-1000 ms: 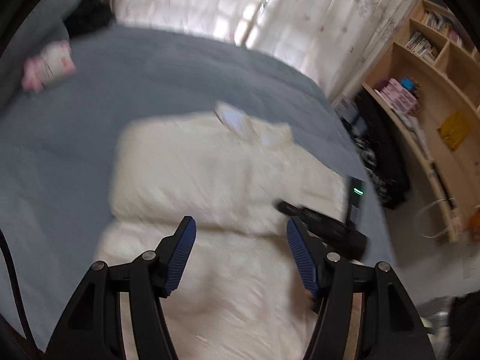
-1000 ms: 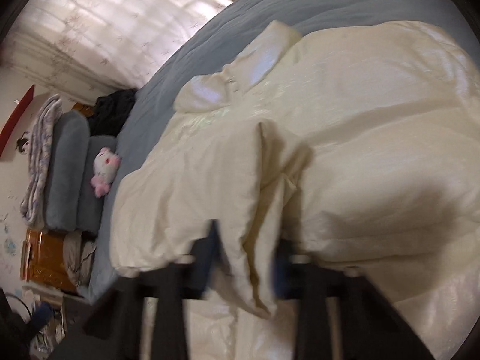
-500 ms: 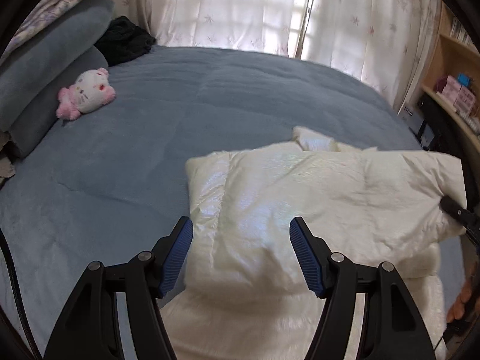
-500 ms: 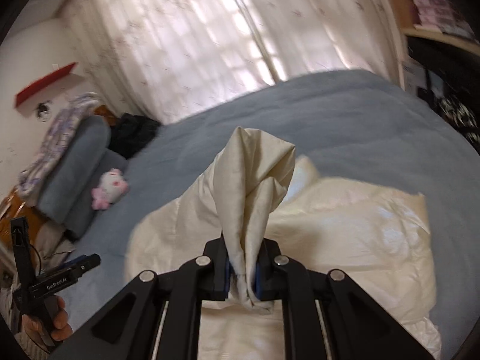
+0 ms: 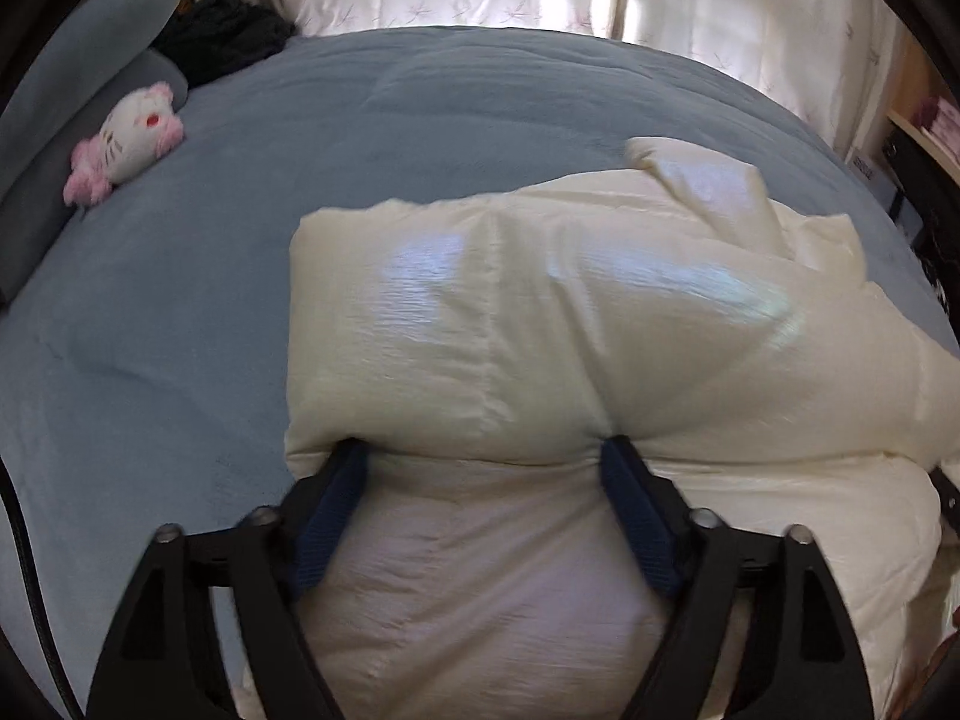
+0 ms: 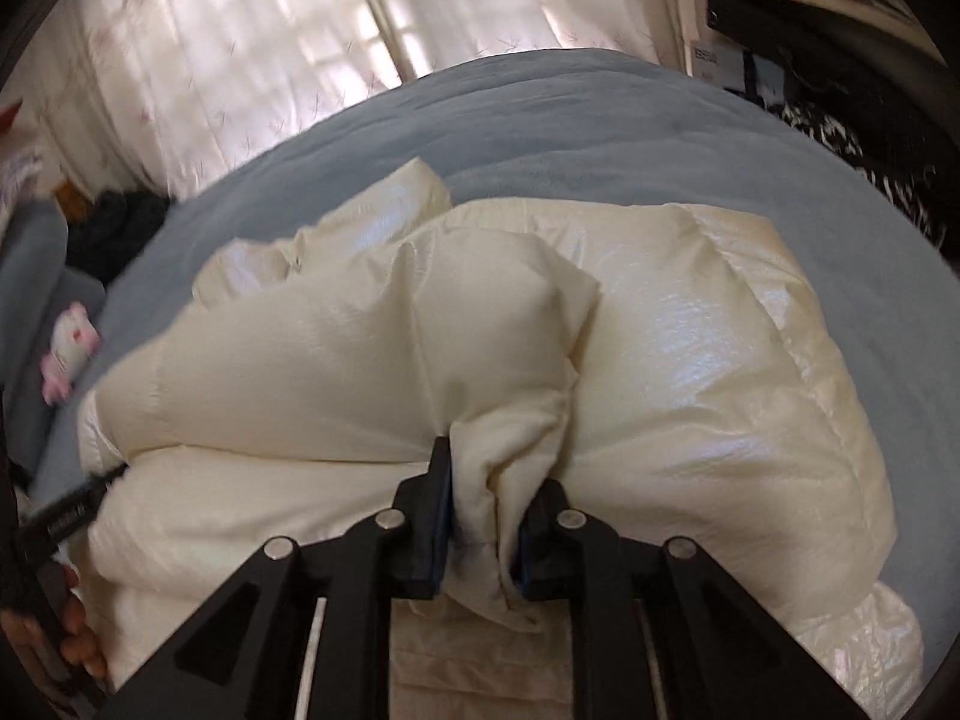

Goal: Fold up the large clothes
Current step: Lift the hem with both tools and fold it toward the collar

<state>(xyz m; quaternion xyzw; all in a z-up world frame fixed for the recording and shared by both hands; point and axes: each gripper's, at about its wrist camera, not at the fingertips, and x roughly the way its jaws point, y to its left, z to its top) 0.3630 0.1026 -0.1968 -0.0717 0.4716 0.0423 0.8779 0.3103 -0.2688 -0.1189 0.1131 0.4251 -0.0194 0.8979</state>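
A cream puffy down jacket lies on the blue bed, one layer folded over another. In the left wrist view my left gripper is open, its blue pads tucked under the edge of the folded top layer, one pad on each side of a wide bulge. In the right wrist view the jacket fills the middle, and my right gripper is shut on a bunched fold of its fabric, low over the lower layer. The left gripper's tip shows at the left edge there.
The blue duvet covers the bed. A pink and white plush toy lies by grey pillows at far left, dark clothing behind. Curtains hang at the back; shelves and dark items stand right.
My left gripper has moved forward and down until its pads slid under the folded layer. My right gripper has lowered the held fabric from raised up to down onto the jacket.
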